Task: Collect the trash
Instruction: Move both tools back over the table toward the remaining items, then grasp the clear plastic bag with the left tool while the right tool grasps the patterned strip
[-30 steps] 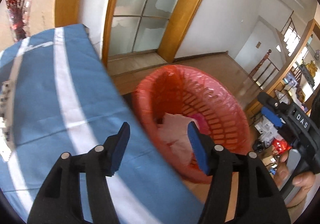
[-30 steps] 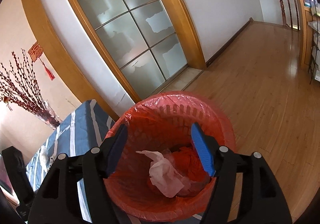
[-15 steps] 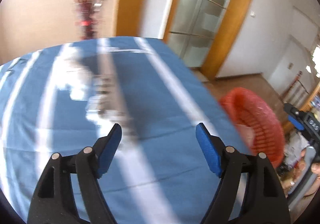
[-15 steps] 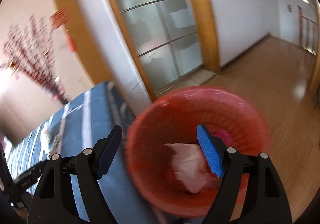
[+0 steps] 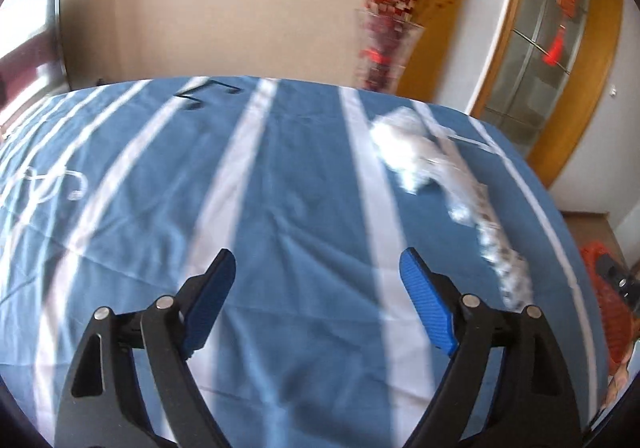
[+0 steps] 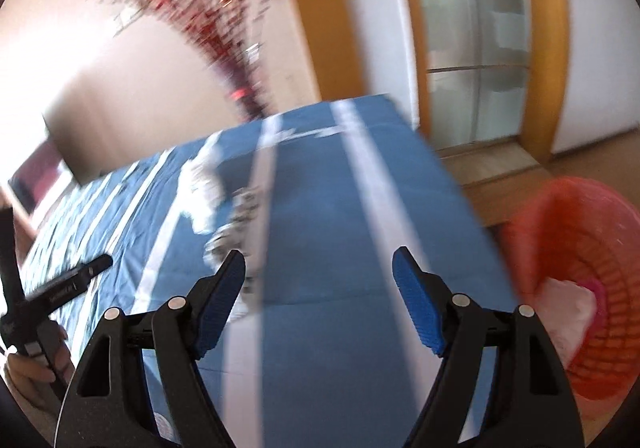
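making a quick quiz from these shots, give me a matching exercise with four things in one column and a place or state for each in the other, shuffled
Things:
1. crumpled white paper trash
2. red plastic mesh basket
3. glass vase of red-berry branches
4. left hand-held gripper

Places or states:
A. on the floor beside the table's end
B. nothing between its blue pads
C. lying on the blue white-striped tablecloth
D. behind the table's far edge, by the wall

Pairs: 1-C, 2-A, 3-D, 4-B
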Demonstrator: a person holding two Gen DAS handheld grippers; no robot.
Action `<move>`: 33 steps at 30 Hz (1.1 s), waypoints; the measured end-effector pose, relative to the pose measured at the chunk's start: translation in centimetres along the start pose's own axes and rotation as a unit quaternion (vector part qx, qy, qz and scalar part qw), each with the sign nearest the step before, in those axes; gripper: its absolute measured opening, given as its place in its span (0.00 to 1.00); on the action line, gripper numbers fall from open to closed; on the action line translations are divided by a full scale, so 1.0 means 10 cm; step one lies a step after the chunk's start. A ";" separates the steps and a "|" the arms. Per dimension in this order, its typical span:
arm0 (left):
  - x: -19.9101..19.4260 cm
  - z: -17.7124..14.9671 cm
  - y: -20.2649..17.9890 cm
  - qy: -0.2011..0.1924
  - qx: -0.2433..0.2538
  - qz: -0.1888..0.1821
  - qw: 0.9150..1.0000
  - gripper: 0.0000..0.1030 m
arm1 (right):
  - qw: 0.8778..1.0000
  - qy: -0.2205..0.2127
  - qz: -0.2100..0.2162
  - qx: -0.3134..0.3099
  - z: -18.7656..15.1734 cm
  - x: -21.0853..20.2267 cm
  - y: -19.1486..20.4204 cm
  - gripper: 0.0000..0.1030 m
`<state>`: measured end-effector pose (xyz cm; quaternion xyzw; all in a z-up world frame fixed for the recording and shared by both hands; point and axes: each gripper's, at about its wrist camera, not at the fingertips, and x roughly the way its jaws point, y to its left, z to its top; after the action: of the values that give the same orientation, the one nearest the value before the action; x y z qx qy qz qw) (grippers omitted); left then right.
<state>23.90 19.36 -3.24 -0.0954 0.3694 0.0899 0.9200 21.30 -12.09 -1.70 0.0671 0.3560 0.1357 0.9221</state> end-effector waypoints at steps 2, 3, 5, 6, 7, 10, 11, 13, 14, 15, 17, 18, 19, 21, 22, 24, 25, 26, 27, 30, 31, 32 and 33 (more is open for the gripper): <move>-0.01 0.01 0.13 -0.003 -0.006 0.009 1.000 0.82 | 0.999 0.015 0.008 -0.027 -0.02 0.18 0.24 0.69; -0.01 0.02 0.19 -0.004 -0.010 0.013 1.000 0.82 | 0.999 0.022 0.009 -0.037 -0.03 0.25 0.34 0.67; -0.02 0.01 0.28 -0.005 -0.020 0.016 1.000 0.83 | 0.998 0.037 0.012 -0.051 -0.06 0.39 0.50 0.64; -0.01 0.01 0.32 -0.006 -0.025 0.017 1.000 0.83 | 0.997 0.044 0.014 -0.056 -0.06 0.46 0.57 0.63; -0.01 0.02 0.37 -0.008 -0.031 0.020 0.999 0.83 | 0.997 0.049 0.012 -0.061 -0.07 0.51 0.63 0.63; 0.03 0.03 0.45 -0.007 -0.043 0.022 0.999 0.83 | 0.996 0.057 0.002 -0.069 -0.06 0.65 0.73 0.63; 0.04 0.03 0.47 -0.005 -0.046 0.021 0.999 0.83 | 0.996 0.059 -0.001 -0.069 -0.05 0.68 0.74 0.62; 0.06 0.03 0.50 -0.002 -0.050 0.017 0.999 0.83 | 0.995 0.067 -0.005 -0.069 -0.05 0.74 0.77 0.62; 0.07 0.03 0.50 0.000 -0.051 0.016 0.999 0.83 | 0.995 0.071 -0.005 -0.069 -0.05 0.77 0.78 0.62; 0.08 0.03 0.49 0.002 -0.051 0.015 0.999 0.83 | 0.995 0.078 -0.006 -0.068 -0.04 0.80 0.78 0.60; 0.09 0.03 0.48 0.004 -0.051 0.012 0.999 0.83 | 0.994 0.091 -0.006 -0.066 -0.04 0.87 0.77 0.54; 0.09 0.02 0.46 0.005 -0.050 0.010 0.999 0.83 | 0.994 0.092 -0.006 -0.066 -0.03 0.89 0.77 0.53; 0.10 0.03 0.44 0.006 -0.048 0.008 0.999 0.83 | 0.994 0.090 -0.007 -0.067 -0.02 0.88 0.76 0.47; 0.12 0.02 0.40 0.008 -0.045 0.006 0.999 0.84 | 0.993 0.091 -0.011 -0.074 -0.03 0.88 0.76 0.32; 0.12 0.02 0.38 0.009 -0.044 0.005 0.999 0.85 | 0.993 0.091 -0.011 -0.076 -0.04 0.87 0.74 0.28; 0.13 0.02 0.33 0.009 -0.043 0.001 0.999 0.87 | 0.993 0.091 -0.012 -0.079 -0.05 0.83 0.70 0.18; 0.13 0.02 0.32 0.010 -0.043 -0.001 0.999 0.88 | 0.993 0.090 -0.012 -0.077 -0.06 0.82 0.68 0.17; 0.14 0.02 0.28 0.011 -0.042 -0.004 0.999 0.88 | 0.993 0.089 -0.011 -0.074 -0.06 0.79 0.64 0.16; 0.14 0.02 0.25 0.011 -0.041 -0.007 0.999 0.88 | 0.993 0.088 -0.012 -0.072 -0.07 0.76 0.61 0.16; 0.15 0.04 0.12 0.008 -0.031 -0.006 0.999 0.91 | 0.995 0.077 -0.023 -0.063 -0.07 0.67 0.44 0.16; 0.16 0.05 0.06 0.006 -0.025 -0.001 1.000 0.94 | 0.995 0.073 -0.028 -0.062 -0.06 0.65 0.40 0.15; 0.18 0.06 -0.02 0.005 -0.016 0.005 1.000 0.94 | 0.995 0.066 -0.038 -0.057 -0.06 0.60 0.31 0.15; 0.20 0.08 -0.10 0.004 -0.005 0.008 1.000 0.95 | 0.996 0.062 -0.046 -0.054 -0.06 0.57 0.24 0.15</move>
<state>26.12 18.83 -3.99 -0.0978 0.3735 0.0990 0.9171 24.48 -8.12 -5.23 -0.0078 0.4077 0.1158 0.9057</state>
